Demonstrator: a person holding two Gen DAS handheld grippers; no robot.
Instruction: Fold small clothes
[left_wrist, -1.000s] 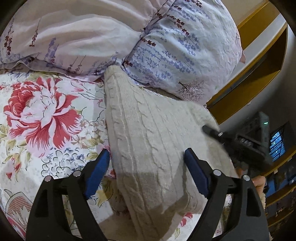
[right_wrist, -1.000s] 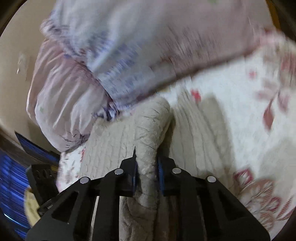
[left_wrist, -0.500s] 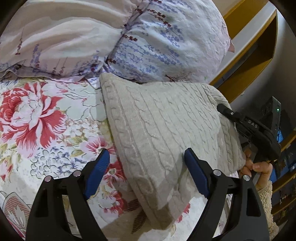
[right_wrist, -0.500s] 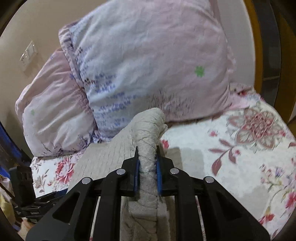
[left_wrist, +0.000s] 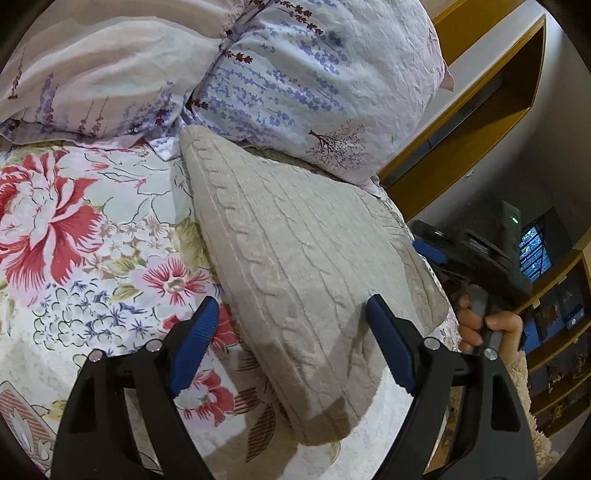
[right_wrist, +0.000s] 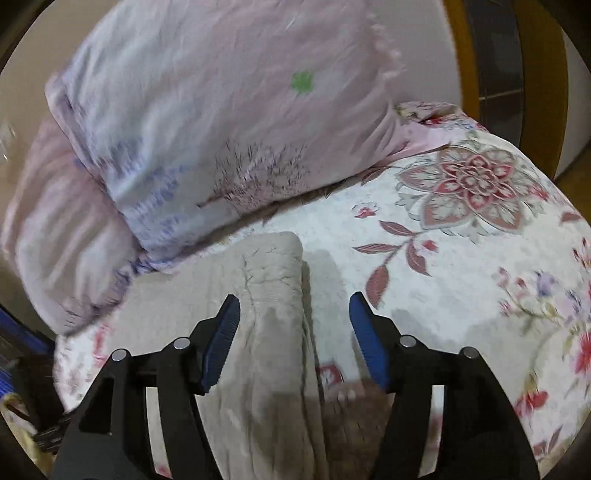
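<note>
A cream cable-knit garment (left_wrist: 295, 266) lies folded on the floral bedsheet (left_wrist: 74, 258), its far end against the pillows. My left gripper (left_wrist: 291, 332) is open and hovers over its near part, holding nothing. In the right wrist view the same garment (right_wrist: 273, 295) lies flat with a folded edge between the open jaws of my right gripper (right_wrist: 293, 325), which holds nothing. The right gripper also shows in the left wrist view (left_wrist: 476, 258) at the garment's right edge, held by a hand.
Two lavender-print pillows (left_wrist: 295, 74) are piled at the head of the bed; they also fill the top of the right wrist view (right_wrist: 207, 122). A yellow wooden headboard frame (left_wrist: 480, 122) stands to the right. The floral sheet (right_wrist: 461, 258) stretches right of the garment.
My right gripper has opened and let go of the knit fold, which has dropped flat onto the bed. The left gripper stays open over the garment.
</note>
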